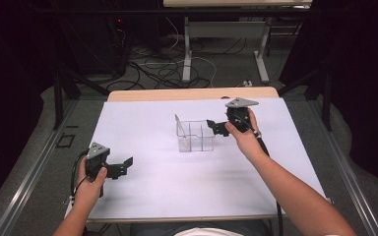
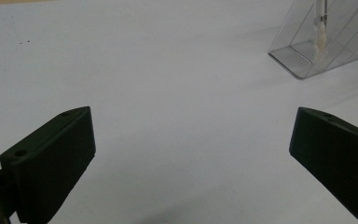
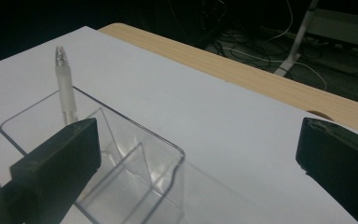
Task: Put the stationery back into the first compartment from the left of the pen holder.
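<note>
A person's left gripper (image 1: 126, 164) is hovering low over the near left of the white-covered table (image 1: 147, 191), jaws spread wide and gripping nothing. Farther off, the right gripper (image 1: 211, 125) is hanging just beside the right wall of a clear plastic organizer (image 1: 195, 137) at mid-table, jaws likewise parted and empty. Its own close view is revealing what the overhead barely registers: a frosted pen (image 3: 65, 86) standing upright in the organizer's far compartment.
</note>
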The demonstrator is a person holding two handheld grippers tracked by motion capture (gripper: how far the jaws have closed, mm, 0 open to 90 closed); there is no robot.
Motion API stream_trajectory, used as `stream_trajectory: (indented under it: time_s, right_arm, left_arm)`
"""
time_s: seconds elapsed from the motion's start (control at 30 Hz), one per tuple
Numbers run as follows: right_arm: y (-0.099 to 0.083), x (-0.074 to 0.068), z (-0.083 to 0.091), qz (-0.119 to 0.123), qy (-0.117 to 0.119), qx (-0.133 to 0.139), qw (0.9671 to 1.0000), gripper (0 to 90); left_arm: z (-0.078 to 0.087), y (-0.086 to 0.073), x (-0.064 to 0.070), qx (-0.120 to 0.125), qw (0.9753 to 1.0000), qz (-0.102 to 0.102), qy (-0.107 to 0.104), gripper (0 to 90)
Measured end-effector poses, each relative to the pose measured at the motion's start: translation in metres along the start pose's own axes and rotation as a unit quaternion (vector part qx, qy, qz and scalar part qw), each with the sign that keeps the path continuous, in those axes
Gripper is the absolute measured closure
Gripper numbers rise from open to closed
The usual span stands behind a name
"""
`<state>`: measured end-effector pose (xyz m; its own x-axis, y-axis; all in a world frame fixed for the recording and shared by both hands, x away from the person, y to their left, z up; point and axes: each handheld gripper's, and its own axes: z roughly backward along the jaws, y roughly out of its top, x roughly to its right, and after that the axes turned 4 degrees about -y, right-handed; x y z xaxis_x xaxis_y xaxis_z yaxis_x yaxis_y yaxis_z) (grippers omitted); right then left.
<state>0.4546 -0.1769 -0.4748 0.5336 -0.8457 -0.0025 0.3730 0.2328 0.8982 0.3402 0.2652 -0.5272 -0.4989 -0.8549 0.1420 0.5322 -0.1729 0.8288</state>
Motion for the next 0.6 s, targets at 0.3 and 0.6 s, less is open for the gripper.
stream_trajectory:
  time_s: [0.3,0.6]
  right_arm:
    - [-0.014,0.017,0.037,0.008,-0.016,-0.005,0.9998,0.0]
    - [-0.039,0.038,0.076,-0.015,-0.034,-0.014,0.9992,0.0]
  left_arm:
    - [0.001,-0.001,-0.001,-0.001,1.0,0.002,0.002,0.3]
    - [0.0,-0.001,0.0,0.0,1.0,-0.001,0.005,0.3]
